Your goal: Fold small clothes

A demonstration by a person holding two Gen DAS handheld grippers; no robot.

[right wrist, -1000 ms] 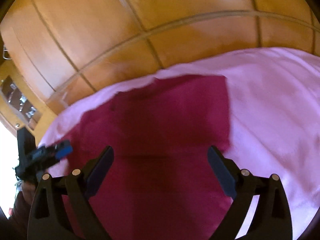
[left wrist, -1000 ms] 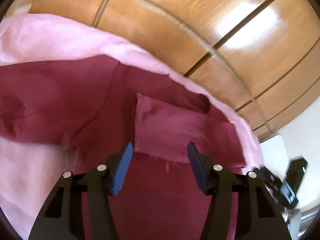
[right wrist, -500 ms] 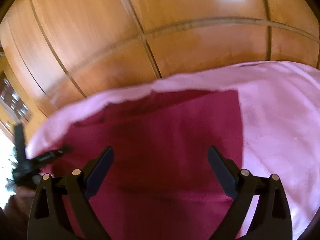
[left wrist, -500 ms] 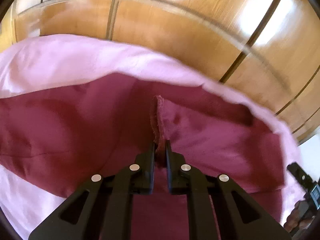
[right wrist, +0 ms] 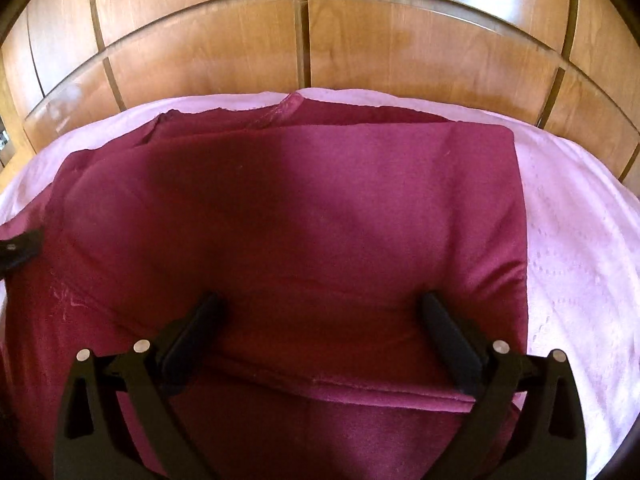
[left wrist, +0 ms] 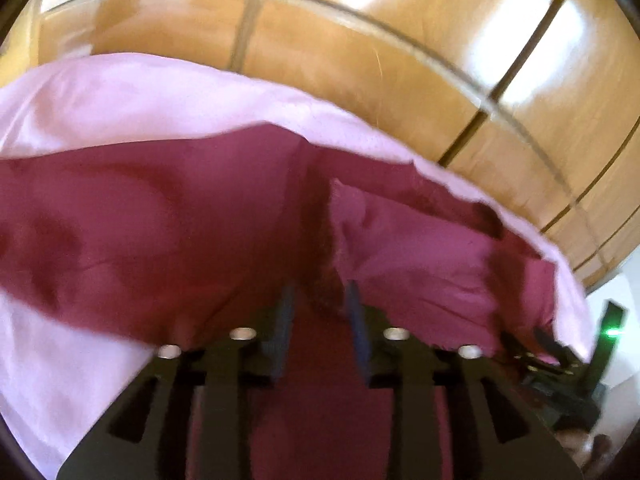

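Note:
A maroon garment (left wrist: 168, 220) lies on a pink sheet (left wrist: 120, 96). In the left wrist view my left gripper (left wrist: 320, 300) has its jaws a small gap apart, with a raised fold of the garment (left wrist: 400, 248) between and beyond them; the frame is blurred. In the right wrist view the garment (right wrist: 300, 220) lies folded, a layered edge running near the fingertips. My right gripper (right wrist: 320, 312) is wide open and empty just above that edge.
A wooden panelled wall (right wrist: 304, 40) stands behind the pink sheet (right wrist: 580, 260). The other gripper shows at the right edge of the left wrist view (left wrist: 560, 360) and at the left edge of the right wrist view (right wrist: 20, 248).
My left gripper closed on a raised fold of the garment half a second ago and now stands slightly parted. My right gripper stayed open and moved lower over the garment.

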